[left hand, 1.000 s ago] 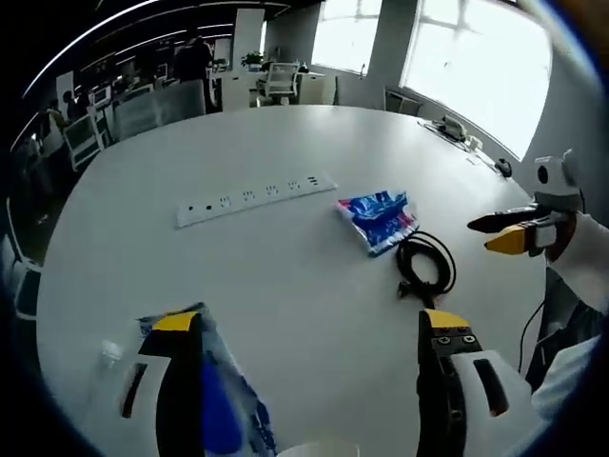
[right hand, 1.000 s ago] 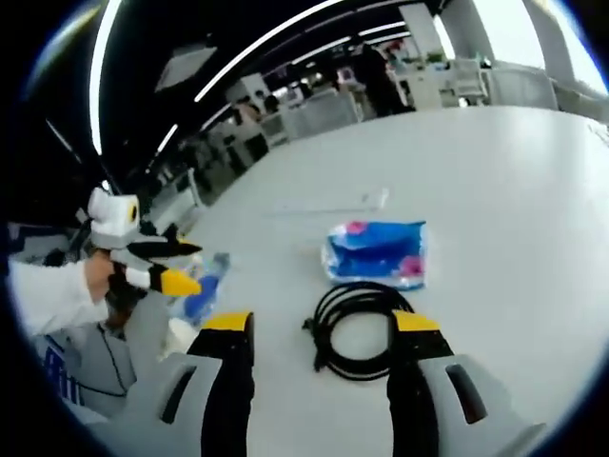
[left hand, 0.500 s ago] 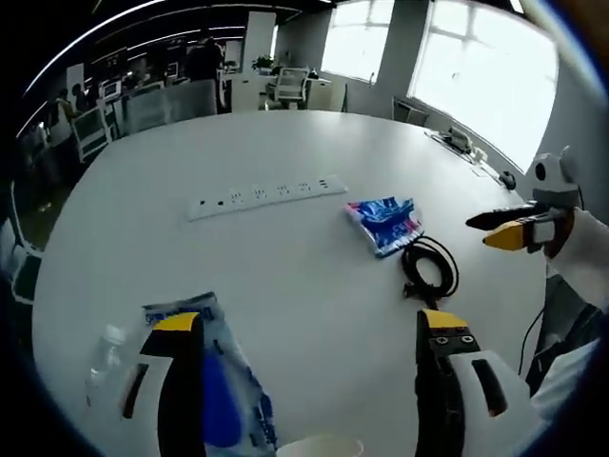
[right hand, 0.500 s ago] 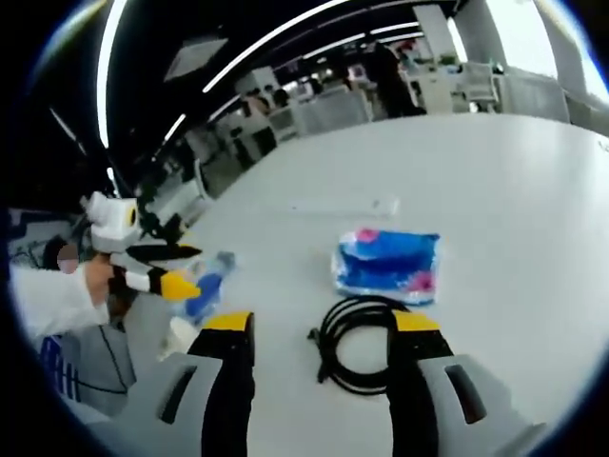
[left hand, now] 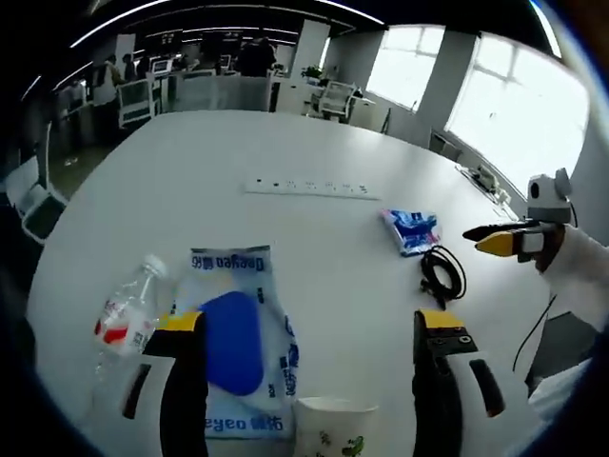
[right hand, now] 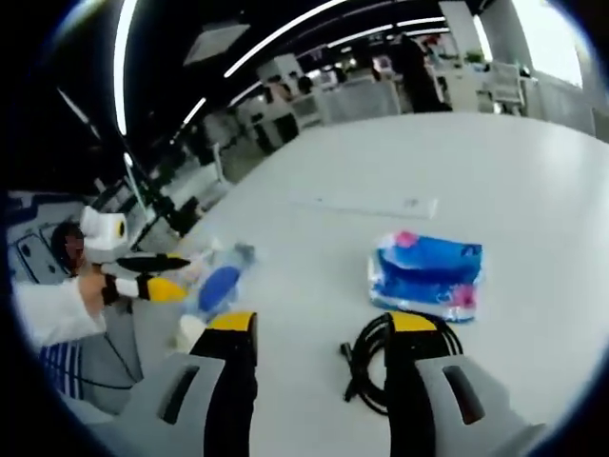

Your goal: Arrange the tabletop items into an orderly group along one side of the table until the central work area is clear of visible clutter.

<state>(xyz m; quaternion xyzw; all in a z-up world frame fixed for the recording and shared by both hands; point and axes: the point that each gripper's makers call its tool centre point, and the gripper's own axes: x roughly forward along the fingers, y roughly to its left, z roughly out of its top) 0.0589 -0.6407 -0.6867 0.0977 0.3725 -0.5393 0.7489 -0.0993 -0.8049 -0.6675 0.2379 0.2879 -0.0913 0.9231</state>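
Note:
My left gripper (left hand: 309,324) is open and holds nothing; below its jaws lie a blue-and-white wipes pack (left hand: 233,343), a clear water bottle (left hand: 128,314) on its side and a white paper cup (left hand: 333,428). Further off lie a blue tissue pack (left hand: 411,228) and a coiled black cable (left hand: 442,274). My right gripper (right hand: 324,324) is open too, low over the cable (right hand: 381,367), with the tissue pack (right hand: 428,274) just beyond. It enters the left gripper view from the right (left hand: 485,238). The left gripper (right hand: 166,276) shows at the left, over the wipes pack (right hand: 221,281).
A white power strip (left hand: 309,188) lies across the middle of the round white table (left hand: 190,171), also seen as the strip (right hand: 371,205) beyond the tissue pack. Office chairs and desks stand past the table's far edge. A person's white sleeve (left hand: 580,276) is at the right.
Both cameras have shifted: the left gripper view pulled back, bringing the bottle, whole wipes pack and cup into sight. The cable and tissue pack sit further right in the right gripper view. Nothing was picked up.

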